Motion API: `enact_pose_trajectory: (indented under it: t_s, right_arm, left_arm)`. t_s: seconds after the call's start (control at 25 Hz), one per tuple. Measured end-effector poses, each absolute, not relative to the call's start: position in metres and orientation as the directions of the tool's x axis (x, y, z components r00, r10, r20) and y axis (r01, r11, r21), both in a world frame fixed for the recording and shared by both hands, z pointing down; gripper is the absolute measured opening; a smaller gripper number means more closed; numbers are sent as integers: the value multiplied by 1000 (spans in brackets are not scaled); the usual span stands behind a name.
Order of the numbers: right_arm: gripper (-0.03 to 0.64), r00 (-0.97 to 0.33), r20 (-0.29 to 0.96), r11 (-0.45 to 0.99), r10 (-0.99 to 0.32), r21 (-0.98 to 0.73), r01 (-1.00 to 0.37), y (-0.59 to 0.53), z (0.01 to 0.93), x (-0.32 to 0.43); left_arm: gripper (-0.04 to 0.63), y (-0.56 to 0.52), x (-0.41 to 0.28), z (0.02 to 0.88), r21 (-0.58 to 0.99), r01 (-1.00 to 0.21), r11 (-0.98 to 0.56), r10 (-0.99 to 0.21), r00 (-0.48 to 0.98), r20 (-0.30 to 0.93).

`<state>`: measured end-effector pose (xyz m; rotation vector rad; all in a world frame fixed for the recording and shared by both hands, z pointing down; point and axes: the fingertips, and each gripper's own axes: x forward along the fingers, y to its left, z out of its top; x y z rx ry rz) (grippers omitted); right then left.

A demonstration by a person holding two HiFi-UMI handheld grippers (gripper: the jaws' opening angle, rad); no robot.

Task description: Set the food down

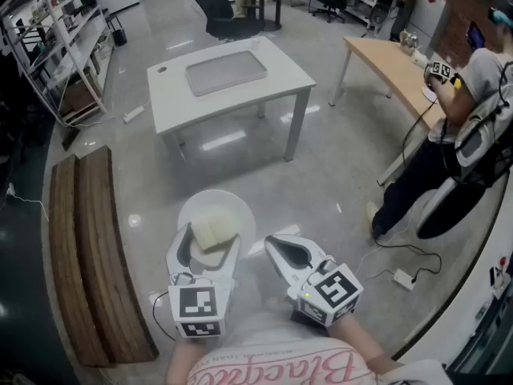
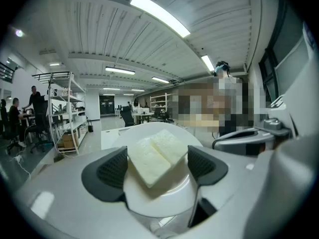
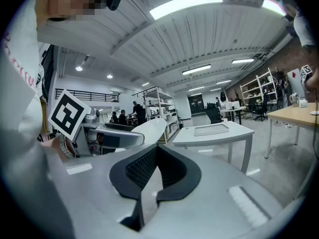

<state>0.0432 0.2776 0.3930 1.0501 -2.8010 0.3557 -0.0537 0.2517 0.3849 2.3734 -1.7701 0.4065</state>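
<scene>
A round white plate (image 1: 199,204) carries two pale, flat slabs of food (image 1: 215,229) and hangs in the air above the grey floor. My left gripper (image 1: 207,249) holds it, with one jaw on each side of the plate's near part. In the left gripper view the food (image 2: 157,156) lies on the plate (image 2: 164,205) between the two dark pads (image 2: 112,171). My right gripper (image 1: 276,247) is just to the right of the plate, shut, with nothing in it. In the right gripper view its pads (image 3: 144,168) meet.
A white table (image 1: 172,103) with a grey tray (image 1: 226,70) on it stands ahead. A wooden bench (image 1: 92,255) runs along the left. A person (image 1: 469,127) stands at a wooden desk (image 1: 393,62) on the right. A power strip (image 1: 401,277) and cable lie on the floor.
</scene>
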Motion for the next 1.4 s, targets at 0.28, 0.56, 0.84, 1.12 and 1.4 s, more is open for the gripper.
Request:
enact_pose_trajectory:
  t_s: [0.28,0.56,0.84,1.12,1.4]
  right_arm:
    - [0,-742,202,717,-640,-192,-670,254,398,39]
    - [0,-744,224,724,-630,-180,-666,210,405,31]
    - [2,-732,243,706,-637,-198,-680,150,406,20]
    - [2,-722,246,702,-647,-179,-689,90,399,1]
    - [2,-710,238,689,-663,-178,-703,50,396,-17]
  left_arm:
    - [376,226,-58,389,-37,-951,-307,-907,280,315]
    - [376,178,-62,394,-28,-947,-320,-898,294,328]
    - [376,117,-76,395,-12,-945,-326,-892,304,334]
    - [376,60,-93,391,-3,-939,-343,-890,324,322]
    - [376,15,-106,388,-10,-928,-373,-880,350,322]
